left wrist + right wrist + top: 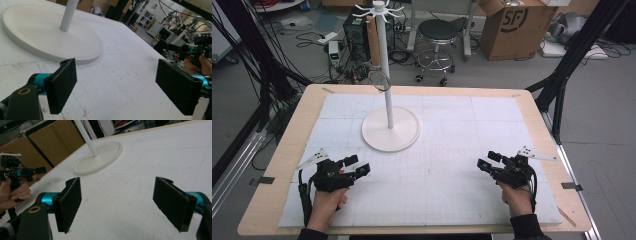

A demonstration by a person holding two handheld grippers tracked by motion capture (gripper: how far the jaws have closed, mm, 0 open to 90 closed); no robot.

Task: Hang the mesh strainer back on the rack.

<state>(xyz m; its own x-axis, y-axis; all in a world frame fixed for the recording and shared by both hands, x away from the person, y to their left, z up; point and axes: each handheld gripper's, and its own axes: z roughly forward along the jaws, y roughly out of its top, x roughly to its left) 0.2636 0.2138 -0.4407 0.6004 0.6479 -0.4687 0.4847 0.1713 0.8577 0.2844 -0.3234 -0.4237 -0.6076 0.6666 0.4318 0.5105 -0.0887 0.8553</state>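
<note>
A white rack stands on the white mat at the table's middle, with a round base [391,131] and a tall pole [384,65] topped by hooks. From one hook hangs a brown handle [372,42] ending in a wire loop [380,80]. My left gripper [358,165] rests near the front left, open, nothing between its pads [62,85]. My right gripper [487,160] rests near the front right, also open and empty, its jaws wide apart in the right gripper view [117,195]. Both point toward the rack's base [50,32] [100,157].
A white gridded mat [452,125] covers most of the wooden table [287,150]. Behind the far edge stand a stool [438,35], a cardboard box [514,27] and tangled cables. Black frame legs [562,75] rise at the right.
</note>
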